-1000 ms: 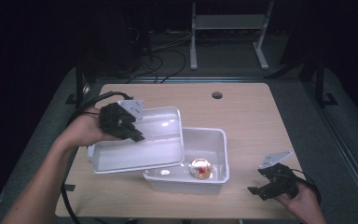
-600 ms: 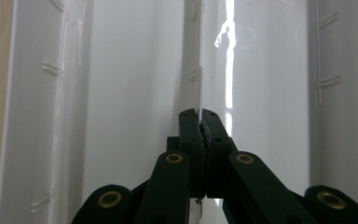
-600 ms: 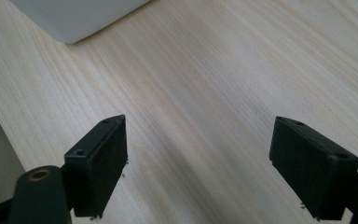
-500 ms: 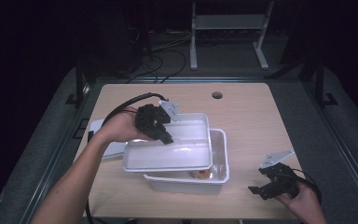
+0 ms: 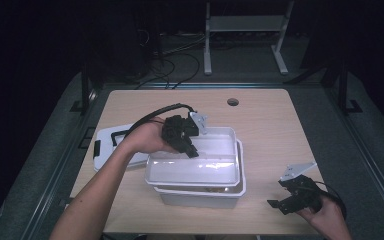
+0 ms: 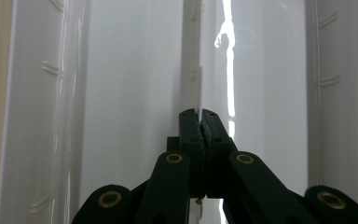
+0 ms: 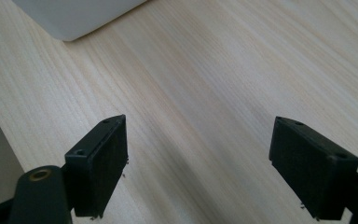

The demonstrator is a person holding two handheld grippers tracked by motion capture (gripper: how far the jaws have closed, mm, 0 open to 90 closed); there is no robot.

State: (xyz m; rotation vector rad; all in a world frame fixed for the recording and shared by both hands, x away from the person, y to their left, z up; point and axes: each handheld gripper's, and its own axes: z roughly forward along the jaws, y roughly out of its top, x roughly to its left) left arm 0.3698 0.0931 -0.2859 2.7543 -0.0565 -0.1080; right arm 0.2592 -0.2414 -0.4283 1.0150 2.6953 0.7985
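Note:
My left gripper [image 5: 193, 151] is shut on the near-left rim of a shallow white tray [image 5: 205, 167]. The tray sits over a deeper white bin [image 5: 200, 196] and covers nearly all of its opening. In the left gripper view the jaws [image 6: 200, 114] pinch the thin white rim [image 6: 191, 79], with the tray's glossy floor beyond. My right gripper [image 5: 294, 199] rests open near the table's front right corner. In the right gripper view its jaws [image 7: 198, 158] stand wide over bare wood, with a corner of the bin [image 7: 74, 14] at the top left.
A white lid with a black handle [image 5: 111, 145] lies on the table's left side, behind my left forearm. The wooden table [image 5: 270, 130] has a round cable hole [image 5: 233, 102] at the back. Dark floor, cables and a metal stand lie beyond.
My left gripper has carried the white tray rightward and down onto the bin, hiding the small red object that lay inside. The right gripper has not moved.

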